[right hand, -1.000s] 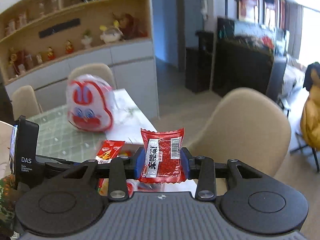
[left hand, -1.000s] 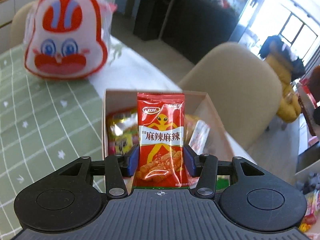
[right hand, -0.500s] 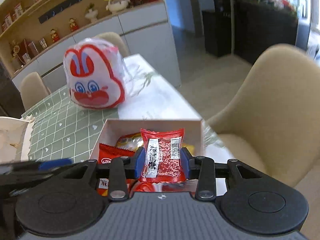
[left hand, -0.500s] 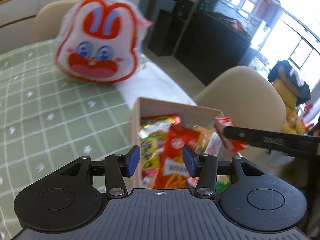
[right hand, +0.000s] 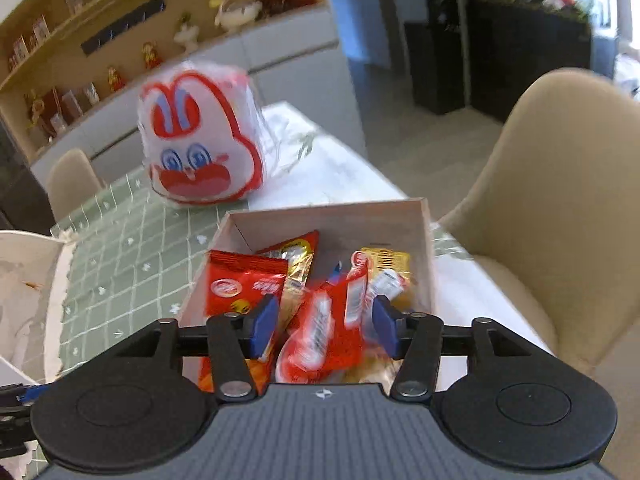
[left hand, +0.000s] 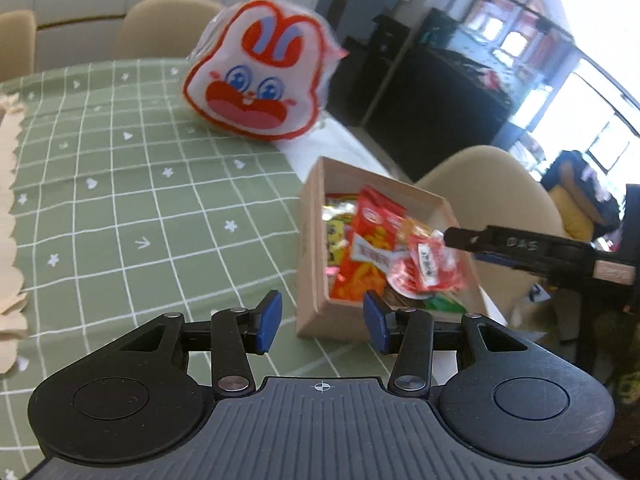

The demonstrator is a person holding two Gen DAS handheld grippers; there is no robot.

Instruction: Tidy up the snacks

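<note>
Right gripper (right hand: 323,325) had just been opening; its blue pads stood clear of the small red snack packet (right hand: 320,334), blurred between them above the open cardboard box (right hand: 332,216) of mixed snacks. Left gripper (left hand: 322,321) was open, empty, over green checked tablecloth (left hand: 132,208) beside box. Rabbit-face bag (left hand: 260,88) sat beyond.

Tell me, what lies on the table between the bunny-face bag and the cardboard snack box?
Nothing: in the left wrist view only bare tablecloth separates the bunny-face bag from the snack box.
</note>
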